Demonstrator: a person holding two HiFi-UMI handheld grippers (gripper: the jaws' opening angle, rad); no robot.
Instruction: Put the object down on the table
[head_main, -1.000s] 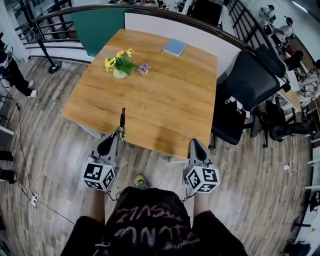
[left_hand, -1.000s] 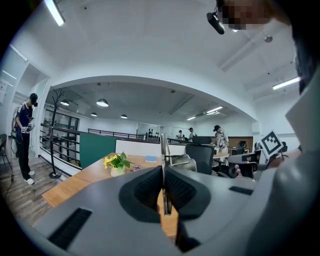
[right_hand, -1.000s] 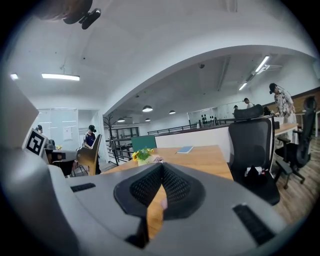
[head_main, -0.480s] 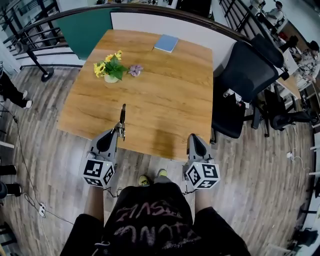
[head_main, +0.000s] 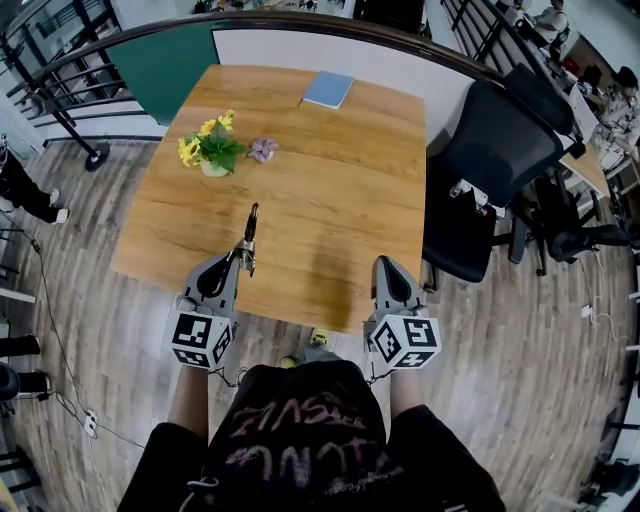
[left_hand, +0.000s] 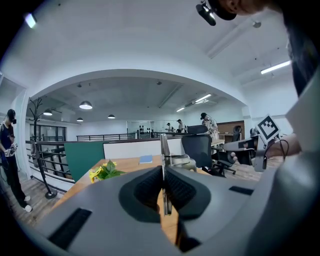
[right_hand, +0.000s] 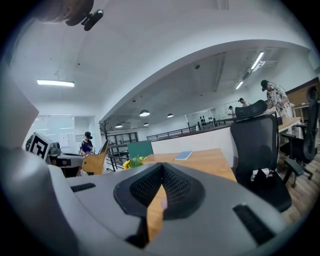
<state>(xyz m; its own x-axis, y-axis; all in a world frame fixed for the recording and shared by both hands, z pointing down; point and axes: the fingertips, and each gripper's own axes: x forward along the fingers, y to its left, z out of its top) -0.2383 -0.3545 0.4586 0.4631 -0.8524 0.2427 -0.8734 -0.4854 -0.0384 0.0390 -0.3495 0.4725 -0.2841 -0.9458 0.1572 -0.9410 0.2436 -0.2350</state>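
Metal, flat slim tool (left_hand: 164, 147) clamped in left gripper (left_hand: 163, 172) jaws; right gripper (right_hand: 161, 169) closed, empty.

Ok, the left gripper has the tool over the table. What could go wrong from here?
1. The left gripper pinches the tool only by its rear end. Most of it sticks out ahead, so it may pivot or slip on touchdown.
2. The gripper is just past the near edge of the table. Released this close to the edge, the tool could roll or slide off.
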